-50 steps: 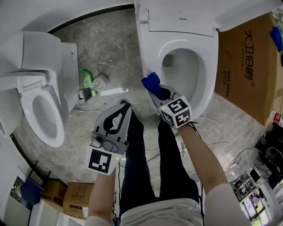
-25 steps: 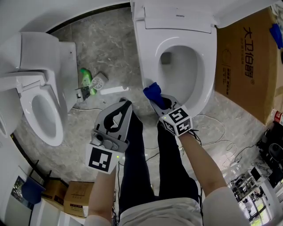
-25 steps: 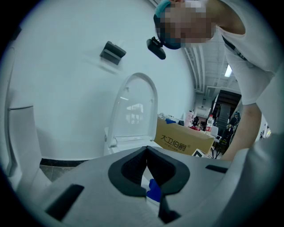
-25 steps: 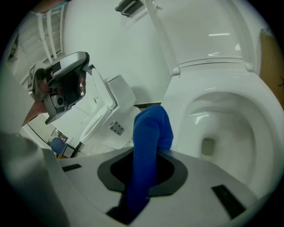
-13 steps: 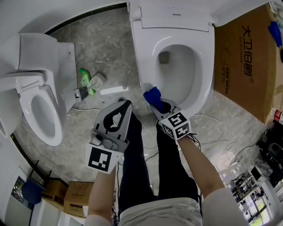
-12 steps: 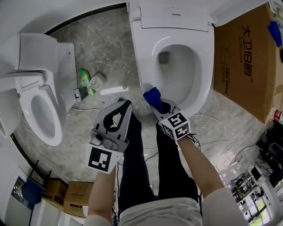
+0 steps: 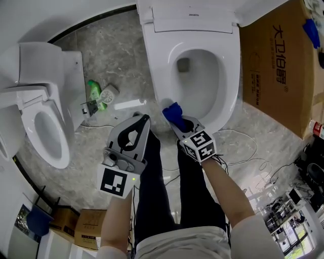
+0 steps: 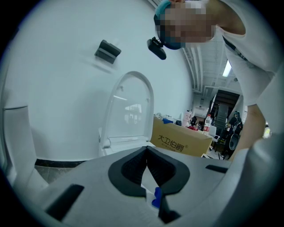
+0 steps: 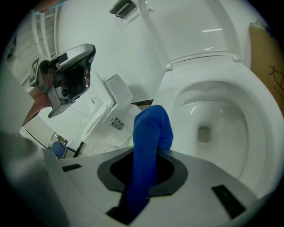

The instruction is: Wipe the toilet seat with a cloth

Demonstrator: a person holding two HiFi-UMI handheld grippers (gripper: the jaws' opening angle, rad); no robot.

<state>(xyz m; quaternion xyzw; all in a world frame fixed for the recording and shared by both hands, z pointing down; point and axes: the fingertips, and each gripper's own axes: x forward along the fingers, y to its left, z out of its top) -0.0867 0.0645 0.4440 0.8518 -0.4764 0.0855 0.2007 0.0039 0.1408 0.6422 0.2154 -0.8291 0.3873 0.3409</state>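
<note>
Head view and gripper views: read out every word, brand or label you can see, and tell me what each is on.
"大卫伯爵": blue print on the side of the brown cardboard box; readable in the head and left gripper views.
Small logo at the back of the white toilet: too small to read.
Label on the green plastic bottle: too blurred to read.

Grey marble-look floor (image 7: 116,55) fills centre; white wall (image 7: 50,15) curves across top left. 2nd toilet (image 7: 35,121) at left edge. Big cardboard box (image 7: 273,66) upper right (dark print on its face). Smaller boxes (image 7: 83,227) bottom left, thin cables (image 7: 243,152) on floor lower right. Light bright, even.
</note>
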